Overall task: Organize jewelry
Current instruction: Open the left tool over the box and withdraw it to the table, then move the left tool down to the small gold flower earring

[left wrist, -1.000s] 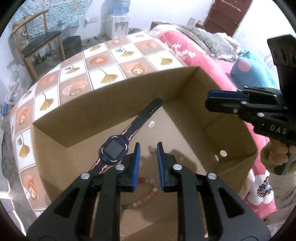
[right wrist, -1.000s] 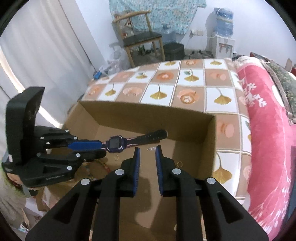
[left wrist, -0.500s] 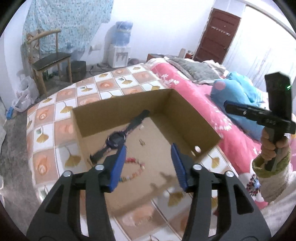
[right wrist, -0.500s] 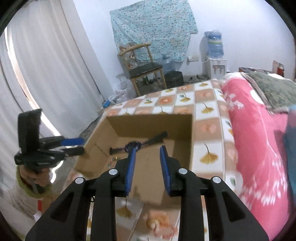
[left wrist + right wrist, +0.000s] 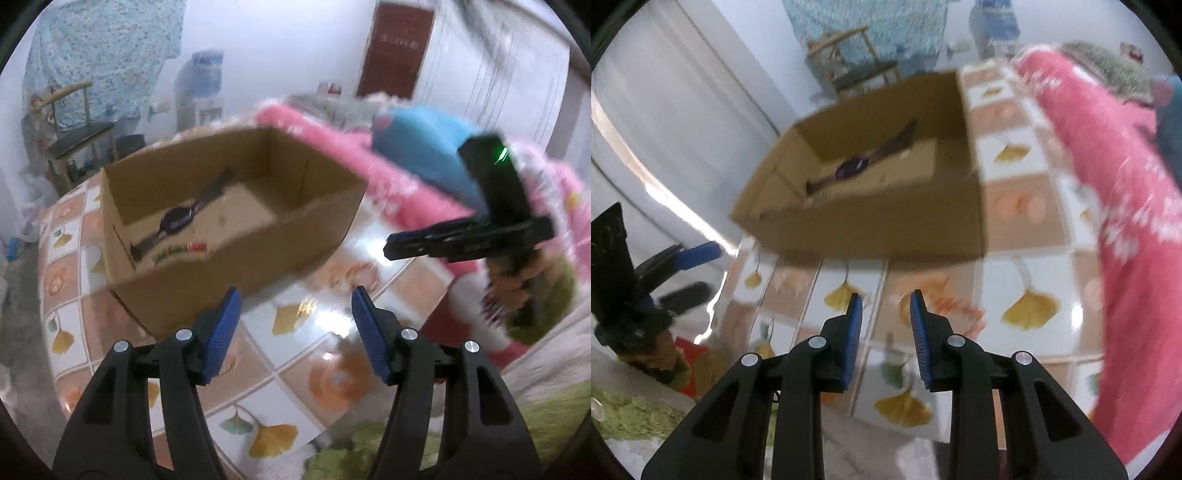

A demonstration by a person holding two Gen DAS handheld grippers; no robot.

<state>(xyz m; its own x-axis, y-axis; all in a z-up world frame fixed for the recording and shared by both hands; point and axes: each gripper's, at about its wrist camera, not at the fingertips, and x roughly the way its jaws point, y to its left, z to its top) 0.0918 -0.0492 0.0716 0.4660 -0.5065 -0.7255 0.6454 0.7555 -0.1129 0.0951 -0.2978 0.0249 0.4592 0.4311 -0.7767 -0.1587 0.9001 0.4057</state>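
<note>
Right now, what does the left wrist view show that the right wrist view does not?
Only the left wrist view shows the bead bracelet at the near end of the cardboard box, the brown door, and the right gripper; its fingers cannot be judged there.

Only the right wrist view shows the white curtain and the left gripper, with its fingers apart.

Both show the box, the watch inside it, the tiled tabletop, the chair and the pink bedding.

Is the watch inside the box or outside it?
Inside. The watch lies flat on the floor of the open cardboard box, strap stretched out straight, with the box walls all around it. Neither hand-held gripper is touching it.
</note>
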